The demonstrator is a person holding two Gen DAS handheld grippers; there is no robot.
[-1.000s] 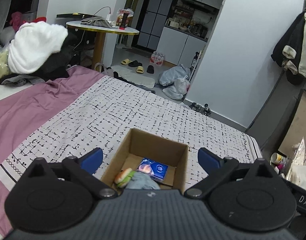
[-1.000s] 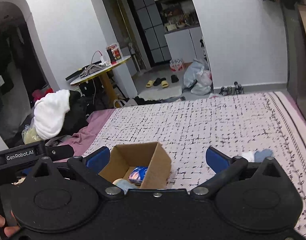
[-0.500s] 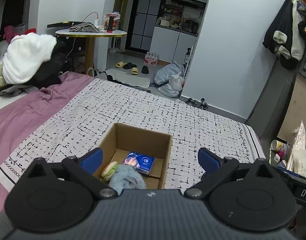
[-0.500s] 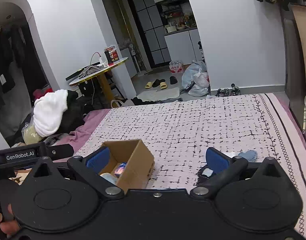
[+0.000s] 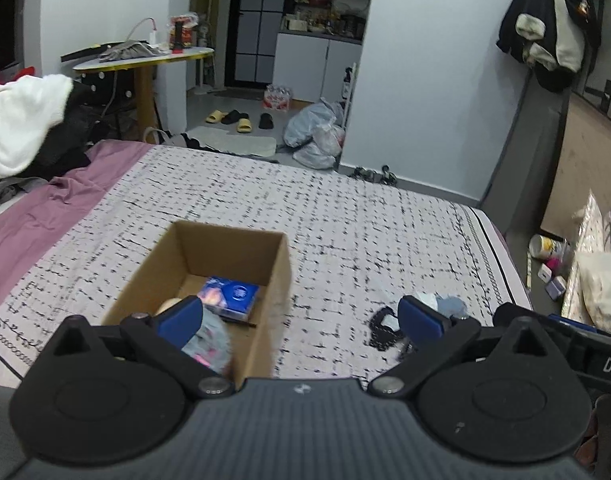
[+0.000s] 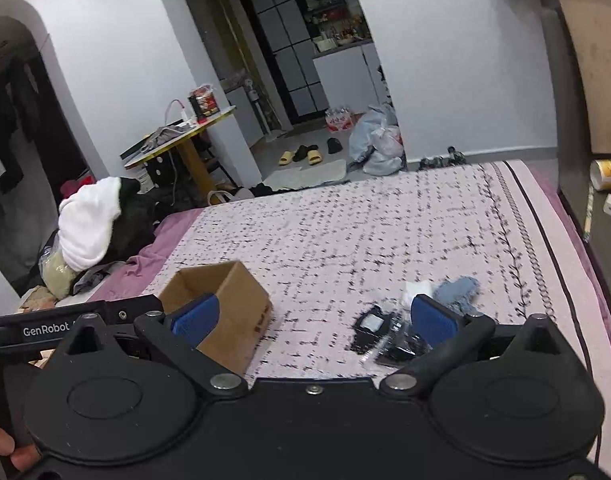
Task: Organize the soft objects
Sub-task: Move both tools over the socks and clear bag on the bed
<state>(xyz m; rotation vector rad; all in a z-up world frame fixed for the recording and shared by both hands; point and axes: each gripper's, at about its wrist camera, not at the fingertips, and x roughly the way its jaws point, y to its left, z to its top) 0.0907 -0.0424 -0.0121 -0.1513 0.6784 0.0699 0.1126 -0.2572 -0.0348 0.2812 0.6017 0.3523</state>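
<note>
An open cardboard box [image 5: 279, 268] stands on the patterned bedspread [image 5: 345, 220]; it also shows in the right wrist view [image 6: 241, 300]. Inside lie a blue packet [image 5: 230, 295], a grey-blue soft item [image 5: 209, 340] and a pale round item partly hidden by a finger. To the box's right lie a black packaged item [image 6: 375, 330], a white item [image 6: 417, 290] and a blue-grey sock [image 6: 459, 290]. My left gripper [image 5: 299, 316] is open and empty beside the box. My right gripper [image 6: 313, 314] is open and empty, between the box and the loose items.
A pile of white and dark clothes [image 5: 21, 132] sits at the bed's far left on a purple sheet [image 5: 33, 220]. The bed's right edge [image 6: 577, 280] drops to a floor with small containers [image 5: 549, 246]. A round table [image 5: 145, 56] stands beyond.
Both grippers have shifted right, so the box now sits left in each view and the loose items at the right have come into sight. Both stay open.
</note>
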